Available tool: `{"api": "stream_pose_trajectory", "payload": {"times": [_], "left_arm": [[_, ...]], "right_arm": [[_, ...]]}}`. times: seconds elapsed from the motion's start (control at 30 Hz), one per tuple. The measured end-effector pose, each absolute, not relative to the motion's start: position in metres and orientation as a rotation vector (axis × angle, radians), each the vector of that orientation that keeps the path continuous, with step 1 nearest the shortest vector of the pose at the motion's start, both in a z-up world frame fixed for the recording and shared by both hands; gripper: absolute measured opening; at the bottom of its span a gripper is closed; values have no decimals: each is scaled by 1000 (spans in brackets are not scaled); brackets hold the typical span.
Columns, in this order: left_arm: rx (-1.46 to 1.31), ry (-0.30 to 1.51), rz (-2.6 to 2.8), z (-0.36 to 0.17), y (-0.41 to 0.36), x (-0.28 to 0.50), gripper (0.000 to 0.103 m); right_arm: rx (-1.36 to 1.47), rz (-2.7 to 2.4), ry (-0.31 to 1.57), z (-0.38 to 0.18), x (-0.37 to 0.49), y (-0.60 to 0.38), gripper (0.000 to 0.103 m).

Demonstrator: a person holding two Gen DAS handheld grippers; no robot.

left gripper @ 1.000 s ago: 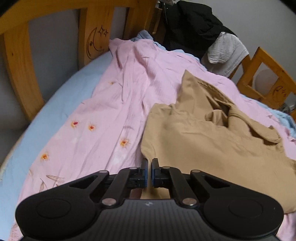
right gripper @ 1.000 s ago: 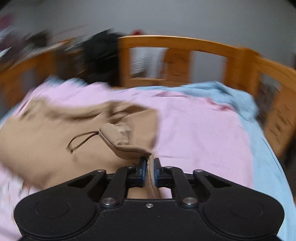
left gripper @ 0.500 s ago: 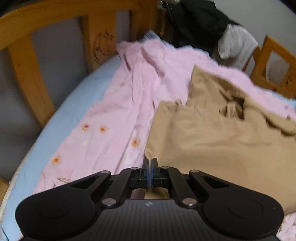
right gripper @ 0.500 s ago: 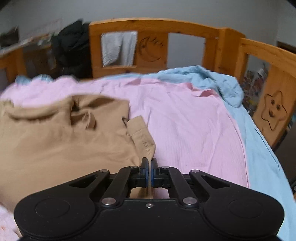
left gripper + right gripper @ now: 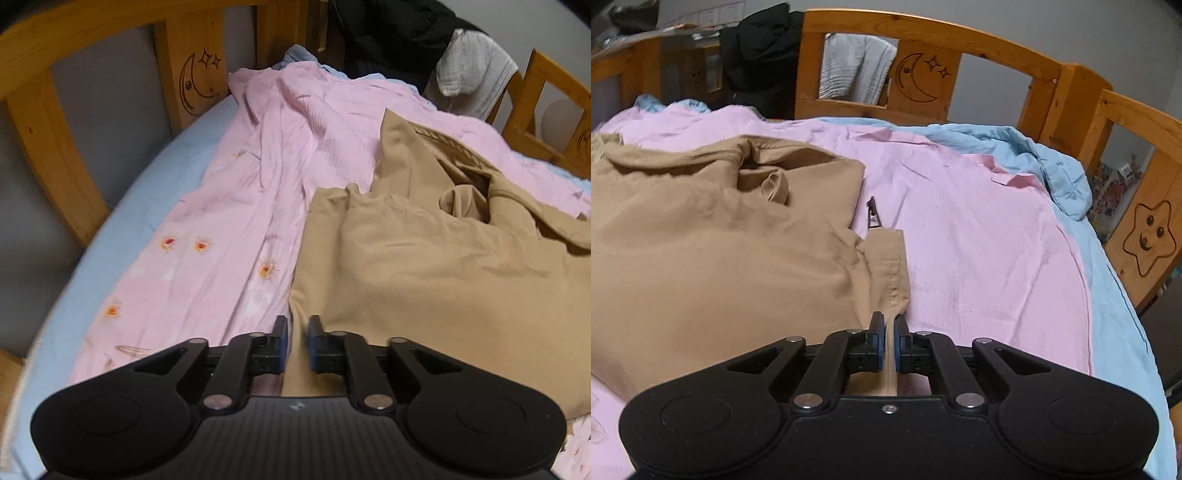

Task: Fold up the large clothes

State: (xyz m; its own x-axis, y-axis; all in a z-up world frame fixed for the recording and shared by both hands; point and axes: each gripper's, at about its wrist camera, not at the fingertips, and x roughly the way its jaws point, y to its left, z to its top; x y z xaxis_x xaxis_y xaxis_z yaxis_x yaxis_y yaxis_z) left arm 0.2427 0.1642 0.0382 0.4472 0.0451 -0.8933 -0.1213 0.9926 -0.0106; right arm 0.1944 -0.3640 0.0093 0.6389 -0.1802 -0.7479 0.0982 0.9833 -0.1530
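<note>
- The bed (image 5: 1115, 325) fills both views, walled by a wooden rail (image 5: 923, 33) with carved moon and star panels on its far and right sides; a blue sheet (image 5: 155, 192) shows along the left edge and is bunched in the far right corner.
- A pink cover (image 5: 979, 229) with small orange flower prints lies over most of the mattress, rumpled toward the far left and smoother on the right, where bare pink room lies between the garment and the blue sheet.
- The tan garment (image 5: 424, 266) lies spread on the pink cover in the middle of the bed, its collar opening toward the far side and a cuffed sleeve end at its near right edge.
- A black jacket (image 5: 761, 48) and a white towel (image 5: 857, 70) hang over the far rail, well apart from the garment.
- A small dark zipper pull (image 5: 873, 216) lies on the pink cover just beside the garment's right edge.
- The left tongs (image 5: 295, 332) stand apart at the garment's near left corner, with the tan hem running loose through the gap.
- The right tongs (image 5: 889, 332) stand slightly parted around the sleeve's cuffed edge, a thin gap showing on either side of the cloth.
</note>
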Motion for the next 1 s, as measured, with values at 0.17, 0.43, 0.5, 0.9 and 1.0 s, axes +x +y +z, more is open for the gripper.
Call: {"api": "stream_pose_trajectory", "payload": {"times": [0.17, 0.43, 0.5, 0.9, 1.0], "left_arm": [[-10, 1030, 104, 57, 146, 238, 64], [-8, 982, 101, 71, 131, 239, 97], [-12, 969, 104, 74, 128, 238, 98], [-311, 866, -119, 78, 120, 158, 102], [-415, 940, -170, 58, 122, 153, 102]], "right_arm": [[-61, -163, 841, 22, 193, -363, 24], [-37, -164, 802, 35, 191, -353, 66], [-42, -169, 783, 40, 192, -348, 77], [388, 63, 879, 71, 127, -314, 92], [520, 81, 928, 57, 119, -317, 92]]}}
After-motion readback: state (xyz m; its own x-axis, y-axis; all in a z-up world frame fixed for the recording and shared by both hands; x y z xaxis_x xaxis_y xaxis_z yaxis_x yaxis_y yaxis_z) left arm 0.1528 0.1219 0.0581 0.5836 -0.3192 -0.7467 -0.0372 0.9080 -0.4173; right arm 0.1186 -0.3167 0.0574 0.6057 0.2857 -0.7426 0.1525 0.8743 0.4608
